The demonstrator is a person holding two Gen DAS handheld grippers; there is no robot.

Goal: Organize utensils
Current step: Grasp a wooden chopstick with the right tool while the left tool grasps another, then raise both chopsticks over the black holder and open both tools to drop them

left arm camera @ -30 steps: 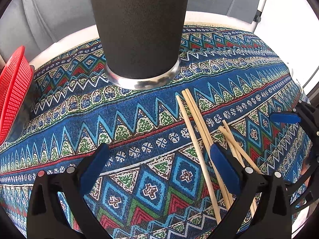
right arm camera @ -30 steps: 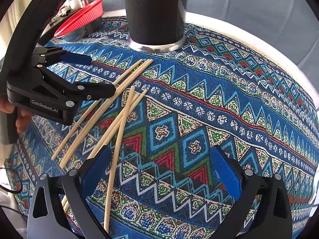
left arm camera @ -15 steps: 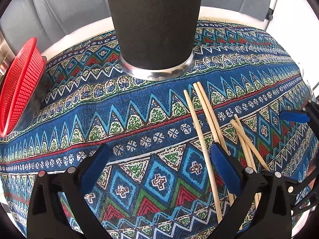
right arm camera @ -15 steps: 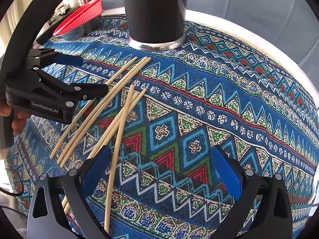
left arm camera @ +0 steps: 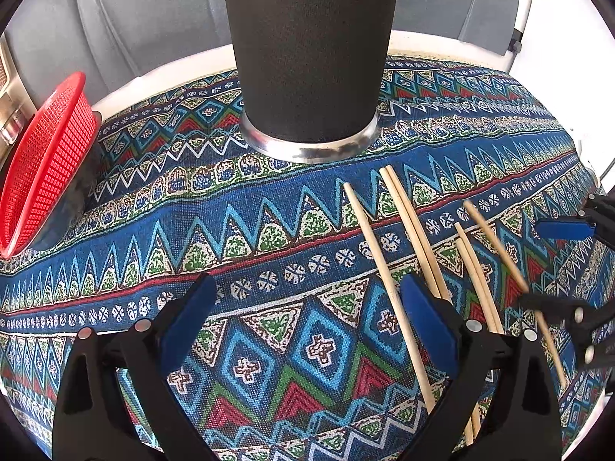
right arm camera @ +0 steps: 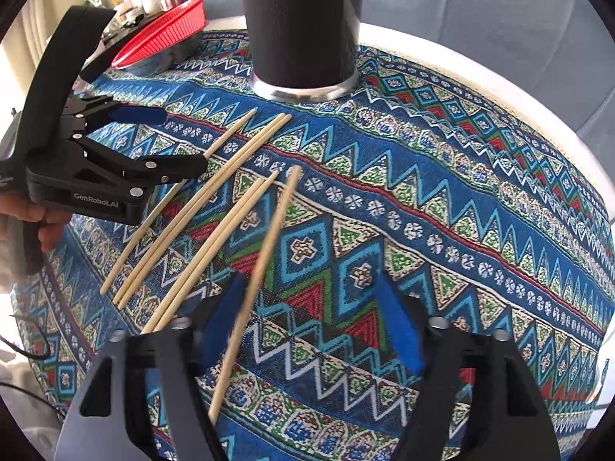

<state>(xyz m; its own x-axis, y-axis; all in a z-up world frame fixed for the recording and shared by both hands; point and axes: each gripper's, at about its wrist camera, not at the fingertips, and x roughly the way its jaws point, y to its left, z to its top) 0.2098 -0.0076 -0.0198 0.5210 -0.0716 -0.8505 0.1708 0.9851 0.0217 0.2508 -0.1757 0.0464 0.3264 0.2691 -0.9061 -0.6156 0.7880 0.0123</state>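
Observation:
Several wooden chopsticks (right arm camera: 180, 223) lie fanned on the patterned cloth; they also show in the left wrist view (left arm camera: 415, 238). A tall black cup (left arm camera: 311, 50) with a silver base stands behind them, also in the right wrist view (right arm camera: 303, 23). My left gripper (left arm camera: 307, 319) is open and empty, left of the sticks; it shows in the right wrist view (right arm camera: 180, 138). My right gripper (right arm camera: 311, 322) is open around the rightmost chopstick (right arm camera: 261, 265), which lies by its left finger. It appears in the left wrist view (left arm camera: 553, 265).
A red mesh basket (left arm camera: 42, 165) sits at the table's left edge, also in the right wrist view (right arm camera: 161, 34). The round table (right arm camera: 480, 88) has a white rim near the cloth's far edge. Jars stand beyond the basket.
My right gripper has moved left and forward, so the rightmost chopstick now lies between its fingers. My left gripper has pulled back slightly from the cup.

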